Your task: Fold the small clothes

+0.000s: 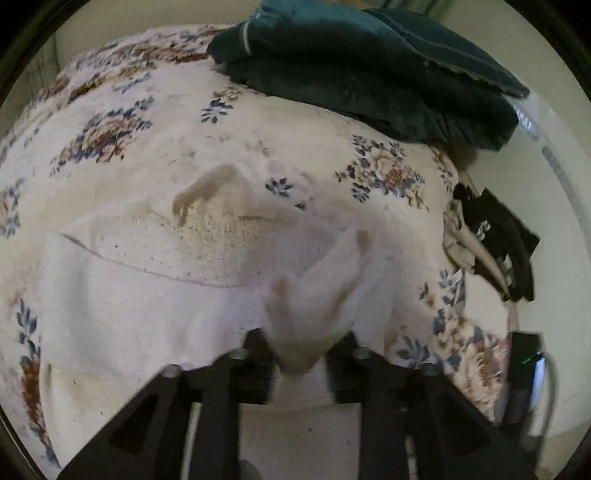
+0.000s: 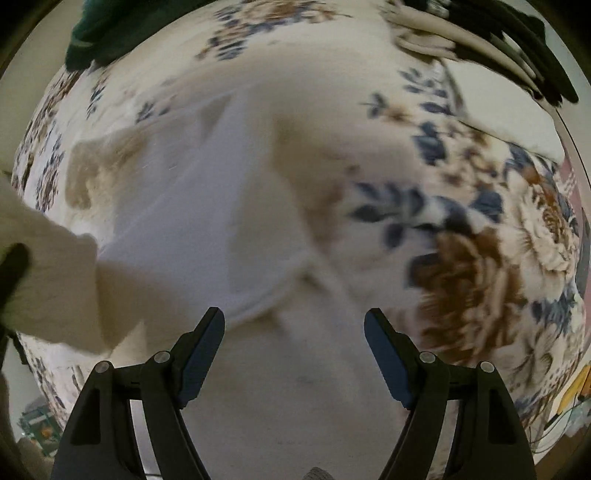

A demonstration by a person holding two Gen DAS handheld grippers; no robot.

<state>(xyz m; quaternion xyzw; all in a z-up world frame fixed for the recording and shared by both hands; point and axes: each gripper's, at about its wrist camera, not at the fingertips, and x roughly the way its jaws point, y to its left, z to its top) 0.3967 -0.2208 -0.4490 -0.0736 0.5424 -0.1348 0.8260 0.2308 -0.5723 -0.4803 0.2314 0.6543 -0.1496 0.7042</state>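
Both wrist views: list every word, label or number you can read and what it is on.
None can be read.
Black folded garment: white marks, too blurred.
Small white tag at the edge of the floral bedsheet: too small.
White garment: no text visible.

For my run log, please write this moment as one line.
left hand-held gripper: shut on white garment | right hand-held gripper: open above it | surface: floral bedspread

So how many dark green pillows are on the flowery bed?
2, stacked at the far end of the flowery bed: the top pillow lies on the bottom pillow. More could be hidden outside the view.
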